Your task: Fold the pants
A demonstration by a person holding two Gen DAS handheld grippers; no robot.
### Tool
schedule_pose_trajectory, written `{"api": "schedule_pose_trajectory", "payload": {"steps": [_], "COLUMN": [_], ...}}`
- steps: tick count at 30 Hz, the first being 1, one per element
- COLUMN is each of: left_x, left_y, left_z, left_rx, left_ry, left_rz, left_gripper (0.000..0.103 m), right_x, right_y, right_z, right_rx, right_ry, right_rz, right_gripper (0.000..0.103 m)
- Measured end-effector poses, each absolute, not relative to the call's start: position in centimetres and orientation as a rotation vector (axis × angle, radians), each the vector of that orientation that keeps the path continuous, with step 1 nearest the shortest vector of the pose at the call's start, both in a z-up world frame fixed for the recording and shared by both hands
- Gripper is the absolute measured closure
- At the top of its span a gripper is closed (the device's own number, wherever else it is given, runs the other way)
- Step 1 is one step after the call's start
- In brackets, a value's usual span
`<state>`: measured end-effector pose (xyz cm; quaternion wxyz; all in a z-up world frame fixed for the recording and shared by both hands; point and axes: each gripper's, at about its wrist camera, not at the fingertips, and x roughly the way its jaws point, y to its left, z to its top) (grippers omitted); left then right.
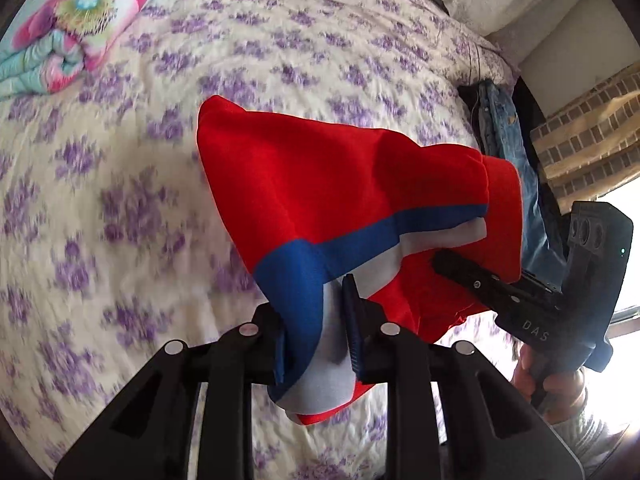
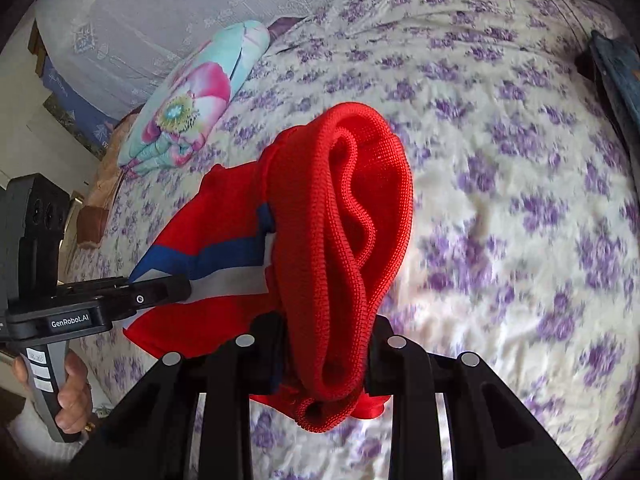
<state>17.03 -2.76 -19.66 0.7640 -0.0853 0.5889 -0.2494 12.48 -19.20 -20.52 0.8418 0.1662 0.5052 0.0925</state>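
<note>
My left tongs (image 1: pixel 316 332) pinch the red pants (image 1: pixel 340 184) at the striped side, my right tongs (image 2: pixel 326 354) their ribbed band, above the bed (image 1: pixel 120 200); bunched cloth could slip free.

Both cameras sit just behind their own fingers and look steeply down at the bed (image 1: pixel 280 52) with its purple-flowered cover, from close above. The left wrist view faces across the bed with the flowered quilt roll (image 1: pixel 68 36) at its upper left and the bed's far edge, where jeans (image 1: pixel 508 132) hang, at its right. The right wrist view faces the same bed (image 2: pixel 500 128) from the other side, with that roll (image 2: pixel 192 100) to its left. Both share the red pants (image 1: pixel 328 184) hanging over the bed, very near each lens (image 2: pixel 348 220), and each view shows the other gripper: the right gripper (image 1: pixel 440 264) and the left gripper (image 2: pixel 180 290).
</note>
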Motion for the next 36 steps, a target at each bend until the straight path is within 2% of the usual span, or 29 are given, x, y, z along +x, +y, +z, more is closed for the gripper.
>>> {"api": "schedule_pose_trajectory", "payload": {"steps": [5, 10, 14, 15, 16, 17, 18, 19, 21, 24, 25, 26, 27, 36], "left_x": [29.4, 39.9, 43.5, 43.9, 44.1, 44.1, 44.0, 43.8, 43.3, 40.8, 39.2, 37.6, 35.8, 20.5], "left_y": [-3.8, -4.1, -4.7, -4.8, -4.8, -4.6, -4.1, -3.6, -2.8, -0.9, -0.3, 0.2, 0.8, 2.0], "left_z": [-18.1, -21.3, -25.1, -26.5, -27.8, -28.9, -29.3, -29.6, -29.5, -26.7, -25.2, -23.7, -22.4, -9.1], "left_rx": [-0.179, -0.184, -0.183, -0.187, -0.188, -0.198, -0.208, -0.21, -0.225, -0.216, -0.197, -0.184, -0.172, -0.121], "left_ry": [1.199, 1.231, 1.275, 1.3, 1.32, 1.32, 1.297, 1.277, 1.279, 1.23, 1.196, 1.174, 1.163, 1.014], "left_rz": [-0.532, -0.512, -0.523, -0.522, -0.511, -0.499, -0.468, -0.423, -0.399, -0.316, -0.279, -0.243, -0.197, -0.11], "left_gripper": [0.081, 0.081, 0.081, 0.081, 0.076, 0.068, 0.041, 0.022, 0.021, 0.021, 0.02, 0.018, 0.009, 0.008], "right_x": [25.7, 36.2, 40.4, 40.9, 41.2, 41.3, 41.3, 41.1, 40.5, 37.7, 36.0, 34.4, 32.6, 19.0], "right_y": [-21.1, -22.0, -22.5, -22.8, -23.0, -23.1, -23.0, -22.8, -22.3, -22.0, -21.8, -21.8, -21.5, -18.5], "right_z": [-18.6, -20.8, -24.1, -25.3, -26.6, -27.8, -28.6, -28.9, -28.0, -24.1, -22.0, -20.4, -18.7, -7.1], "right_rx": [0.393, 0.408, 0.385, 0.393, 0.39, 0.376, 0.366, 0.359, 0.307, 0.26, 0.218, 0.173, 0.132, 0.015], "right_ry": [1.016, 1.049, 1.107, 1.131, 1.152, 1.169, 1.174, 1.161, 1.148, 1.078, 1.034, 1.006, 0.987, 0.951], "right_rz": [0.185, 0.155, 0.132, 0.123, 0.106, 0.078, 0.071, 0.08, 0.051, 0.021, -0.01, -0.039, -0.056, -0.109], "right_gripper": [0.075, 0.075, 0.074, 0.072, 0.062, 0.054, 0.045, 0.042, 0.034, 0.033, 0.029, 0.025, 0.018, 0.009]}}
